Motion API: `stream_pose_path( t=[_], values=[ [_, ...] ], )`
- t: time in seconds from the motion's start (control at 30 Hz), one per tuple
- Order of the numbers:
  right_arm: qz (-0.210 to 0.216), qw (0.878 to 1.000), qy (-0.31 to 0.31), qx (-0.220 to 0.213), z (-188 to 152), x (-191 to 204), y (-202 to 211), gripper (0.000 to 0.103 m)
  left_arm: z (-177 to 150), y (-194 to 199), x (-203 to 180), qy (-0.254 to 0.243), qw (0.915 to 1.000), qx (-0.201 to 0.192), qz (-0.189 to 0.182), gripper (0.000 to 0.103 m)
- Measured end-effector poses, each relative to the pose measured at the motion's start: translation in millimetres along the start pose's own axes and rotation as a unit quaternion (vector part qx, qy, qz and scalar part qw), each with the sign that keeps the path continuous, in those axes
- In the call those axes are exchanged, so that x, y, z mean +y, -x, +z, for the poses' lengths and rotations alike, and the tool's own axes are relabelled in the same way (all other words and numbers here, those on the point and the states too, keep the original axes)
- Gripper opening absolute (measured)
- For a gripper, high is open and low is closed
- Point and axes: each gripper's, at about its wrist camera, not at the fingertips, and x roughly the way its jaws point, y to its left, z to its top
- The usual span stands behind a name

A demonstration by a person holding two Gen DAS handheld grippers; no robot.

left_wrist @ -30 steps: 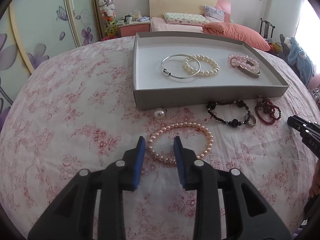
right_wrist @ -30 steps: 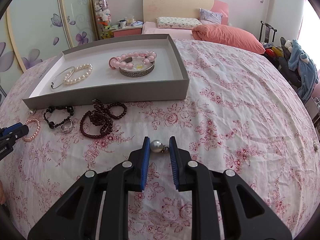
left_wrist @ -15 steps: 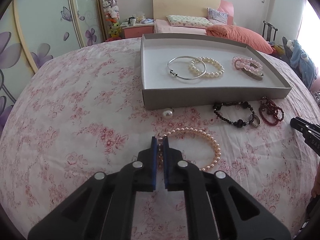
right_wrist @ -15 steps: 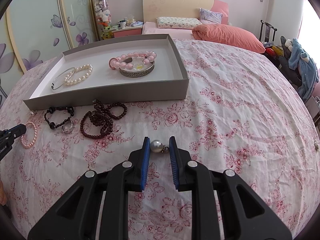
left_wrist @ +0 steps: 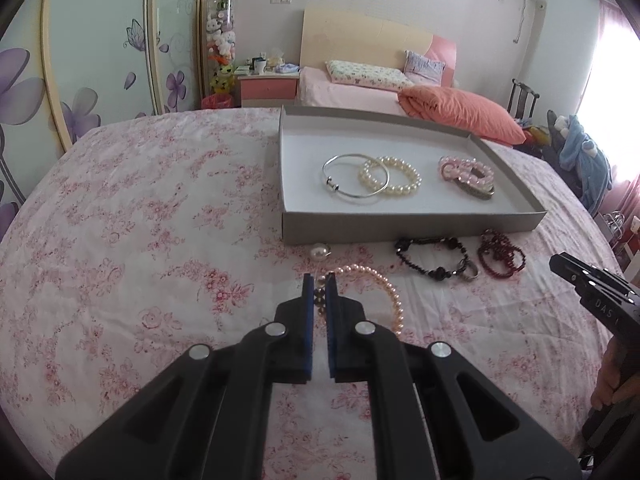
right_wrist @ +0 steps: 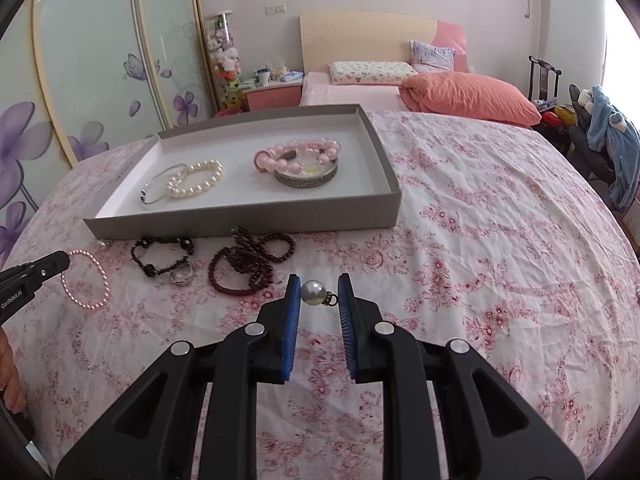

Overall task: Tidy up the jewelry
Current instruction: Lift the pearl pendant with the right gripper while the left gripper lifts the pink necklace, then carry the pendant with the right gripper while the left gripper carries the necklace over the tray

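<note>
My left gripper (left_wrist: 319, 282) is shut on the pink pearl bracelet (left_wrist: 384, 286), which also shows in the right wrist view (right_wrist: 86, 280), low over the floral cloth. My right gripper (right_wrist: 319, 285) is shut on a grey pearl earring (right_wrist: 314, 292) and holds it above the cloth. The grey tray (left_wrist: 408, 222) holds a silver bangle (left_wrist: 354, 178), a white pearl bracelet (left_wrist: 394, 176) and a pink bead bracelet (left_wrist: 464, 170) on a metal bangle. In front of the tray lie a white pearl earring (left_wrist: 319, 252), a black bead bracelet with a ring (left_wrist: 436, 258) and a dark red bead bracelet (left_wrist: 500, 254).
The jewelry lies on a round table with a pink floral cloth (left_wrist: 140, 220). A bed with an orange pillow (left_wrist: 460, 114) stands behind it. A chair with blue clothes (left_wrist: 580, 152) is at the right. The right gripper's body (left_wrist: 592, 296) shows at the right edge.
My left gripper closed on the pink pearl bracelet and has lifted and moved back a little with it. The right gripper has stayed still with the grey pearl earring.
</note>
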Motion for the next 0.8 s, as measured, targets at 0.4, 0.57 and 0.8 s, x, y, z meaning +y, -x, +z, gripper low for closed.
stream_pose_path(
  t=[0.4,0.57,0.8],
  values=[
    [0.020,0.999,0.001,-0.043,2.6,16.1,19.5,0.020,1.0,29.6,-15.0,-0.002,0.9988,-0.048,-0.012,0.006],
    [0.023,0.997,0.011,-0.068,3.1,21.6,27.7,0.020,1.1,35.6,-20.8,-0.005,0.9980,-0.063,-0.010,0.006],
    [0.025,0.995,0.015,-0.097,7.1,24.0,36.3,0.014,3.6,44.5,-27.4,-0.011,0.9962,-0.087,-0.003,0.006]
  ],
)
